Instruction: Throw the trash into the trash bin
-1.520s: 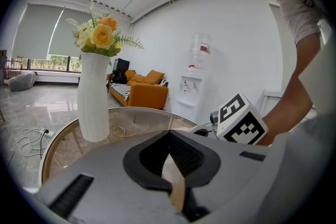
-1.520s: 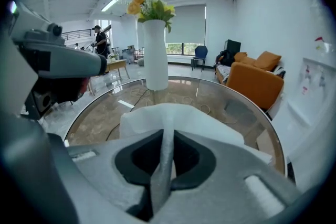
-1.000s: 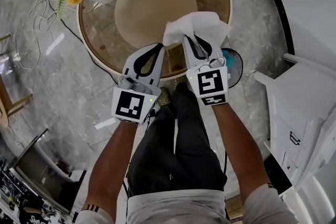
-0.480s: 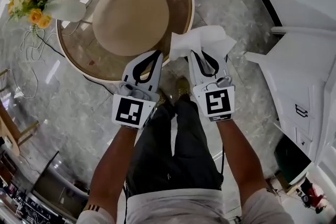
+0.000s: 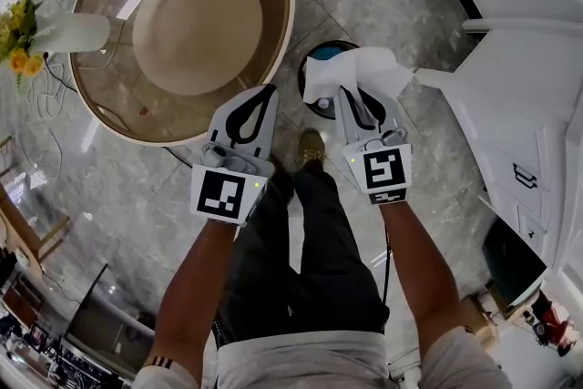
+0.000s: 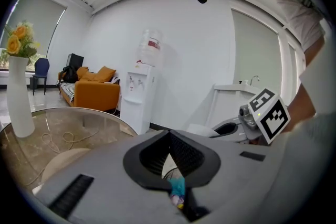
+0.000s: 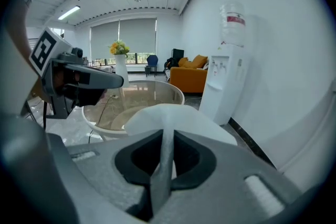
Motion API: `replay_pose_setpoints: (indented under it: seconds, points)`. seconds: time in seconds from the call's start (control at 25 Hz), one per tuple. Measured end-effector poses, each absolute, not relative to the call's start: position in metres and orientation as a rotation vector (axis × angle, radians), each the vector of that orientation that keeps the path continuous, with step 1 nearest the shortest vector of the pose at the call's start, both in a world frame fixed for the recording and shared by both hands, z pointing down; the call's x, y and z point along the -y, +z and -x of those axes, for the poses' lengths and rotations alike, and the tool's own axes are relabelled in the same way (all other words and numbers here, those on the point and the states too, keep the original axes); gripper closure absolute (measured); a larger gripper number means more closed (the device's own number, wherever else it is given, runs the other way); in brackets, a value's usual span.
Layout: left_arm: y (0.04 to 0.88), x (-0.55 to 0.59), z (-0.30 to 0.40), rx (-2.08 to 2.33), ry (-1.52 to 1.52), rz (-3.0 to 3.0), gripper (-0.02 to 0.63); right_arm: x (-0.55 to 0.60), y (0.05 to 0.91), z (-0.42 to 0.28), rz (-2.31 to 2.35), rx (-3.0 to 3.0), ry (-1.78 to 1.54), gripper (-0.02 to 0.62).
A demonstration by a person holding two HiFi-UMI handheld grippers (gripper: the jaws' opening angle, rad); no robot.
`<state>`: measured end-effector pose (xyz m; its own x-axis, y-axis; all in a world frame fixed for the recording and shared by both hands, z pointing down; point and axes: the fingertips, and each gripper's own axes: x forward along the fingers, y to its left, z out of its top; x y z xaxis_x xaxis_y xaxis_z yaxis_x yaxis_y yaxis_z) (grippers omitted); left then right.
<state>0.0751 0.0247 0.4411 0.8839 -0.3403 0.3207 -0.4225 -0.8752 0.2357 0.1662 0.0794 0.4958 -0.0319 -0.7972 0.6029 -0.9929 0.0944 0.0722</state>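
Swung rightward since a second ago, clear of the round glass table (image 5: 284,23). Left gripper (image 5: 264,90) pinched together, empty. Round dark trash bin (image 5: 310,59), teal-lined, just beneath soft crumpled white tissue (image 5: 364,70), clamped in right gripper (image 5: 347,92). Carrying step, nearly done; next, probably centring over the bin and letting go.

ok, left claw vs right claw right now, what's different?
Load: the right claw is shut on a white tissue. The left claw is shut with no trash pinched at its tips.
Place: in the head view the right claw and its tissue overlap the trash bin. The left claw's tips lie at the rim of the glass table.
Shared: both are shut, grey, and carry a marker cube.
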Motion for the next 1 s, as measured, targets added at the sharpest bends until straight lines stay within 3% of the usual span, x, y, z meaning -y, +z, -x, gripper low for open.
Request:
replay_pose_setpoints:
  seconds: [0.64, 1.0]
  points:
    - [0.539, -0.065, -0.154, 0.372, 0.612, -2.802, 0.606, -0.106, 0.622, -0.191, -1.556, 1.957, 0.712, 0.563]
    - [0.575, -0.063, -0.16, 0.373, 0.608, -2.79, 0.606, -0.109, 0.713, -0.202, -1.492, 1.898, 0.858, 0.558]
